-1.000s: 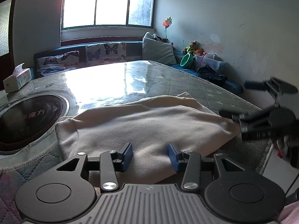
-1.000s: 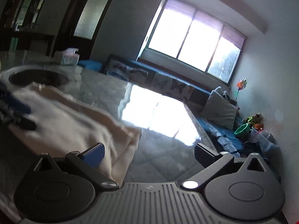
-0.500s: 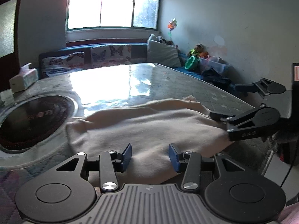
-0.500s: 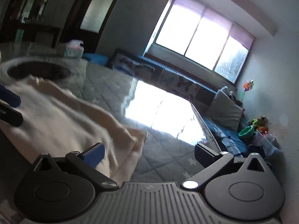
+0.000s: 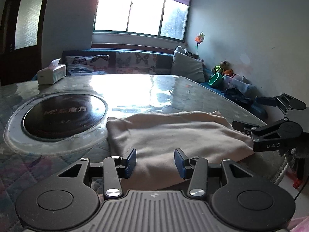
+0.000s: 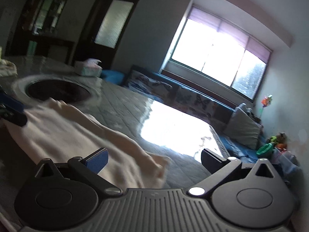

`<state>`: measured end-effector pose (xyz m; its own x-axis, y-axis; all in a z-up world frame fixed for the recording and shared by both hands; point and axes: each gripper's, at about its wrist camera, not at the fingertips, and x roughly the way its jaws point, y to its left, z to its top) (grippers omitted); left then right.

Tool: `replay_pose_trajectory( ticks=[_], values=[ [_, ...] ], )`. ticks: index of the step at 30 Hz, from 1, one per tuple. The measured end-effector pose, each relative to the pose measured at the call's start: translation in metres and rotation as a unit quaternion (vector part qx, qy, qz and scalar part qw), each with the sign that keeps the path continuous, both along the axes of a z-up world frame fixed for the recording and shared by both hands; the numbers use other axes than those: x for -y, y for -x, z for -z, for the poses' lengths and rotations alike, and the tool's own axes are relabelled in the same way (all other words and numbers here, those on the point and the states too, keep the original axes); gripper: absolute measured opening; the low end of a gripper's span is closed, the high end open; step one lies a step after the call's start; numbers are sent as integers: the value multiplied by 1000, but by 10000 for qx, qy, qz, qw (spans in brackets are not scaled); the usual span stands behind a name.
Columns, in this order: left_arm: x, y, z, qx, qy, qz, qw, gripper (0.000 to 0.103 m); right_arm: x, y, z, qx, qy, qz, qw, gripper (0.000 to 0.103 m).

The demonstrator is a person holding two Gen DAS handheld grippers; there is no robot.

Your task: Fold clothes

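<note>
Comparing this moment with the views of a second earlier shows both tools shifted sideways along the near edge of the cream fleece garment, which lies flattened and apparently folded over on the quilted, glass-topped table, just beside the round black hotplate inset. The left gripper now stands nearer the garment's left-hand end than it did; its blue pads are parted, with cloth visible beyond the gap but nothing pressed between them, and the width of the gap is unchanged. The right gripper is spread wide and grasps nothing; in the left wrist view it appears at the garment's right-hand end, its lower finger at or just over the cloth edge, contact not discernible. In the right wrist view the garment runs from the left gripper at the far left to a loose corner near the middle of the frame; motion blur obscures its folds.

Interpretation: the tools appear to be repositioning to opposite ends of the garment, as for a next fold. Neither has yet taken hold, so that fold is judged not begun. A white tissue box stands well apart at the table's far side.
</note>
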<state>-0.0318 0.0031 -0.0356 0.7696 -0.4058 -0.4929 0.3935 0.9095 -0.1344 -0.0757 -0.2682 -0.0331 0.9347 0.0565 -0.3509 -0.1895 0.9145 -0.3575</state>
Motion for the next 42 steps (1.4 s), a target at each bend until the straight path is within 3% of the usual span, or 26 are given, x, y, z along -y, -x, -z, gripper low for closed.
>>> replay_pose_trajectory(
  ticks=[9, 12, 21, 23, 26, 31, 42],
  values=[
    [-3, -2, 9, -142, -100, -10, 9998, 46, -16, 0, 30, -259, 217, -341, 9988, 103],
    [-4, -3, 5, -178, -62, 18, 9998, 47, -12, 2, 23, -262, 161, -333, 9990, 103],
    [-1, -5, -14, -127, 68, -45, 9999, 78, -2, 5, 1, -625, -398, -462, 9962, 103],
    [2, -4, -17, -43, 14, -44, 10000, 81, -2, 6, -3, -697, -518, -537, 9948, 103],
    [5, -5, -18, -63, -69, -99, 9999, 94, -2, 8, -7, -813, -665, -626, 9925, 103],
    [10, -5, -19, -45, -200, -137, 9997, 103, -1, 9, -9, -1031, -923, -725, 9877, 103],
    [9, -6, -18, -284, -352, -373, 9983, 103, 2, 17, -13, -1246, -1315, -851, 9798, 103]
  ],
)
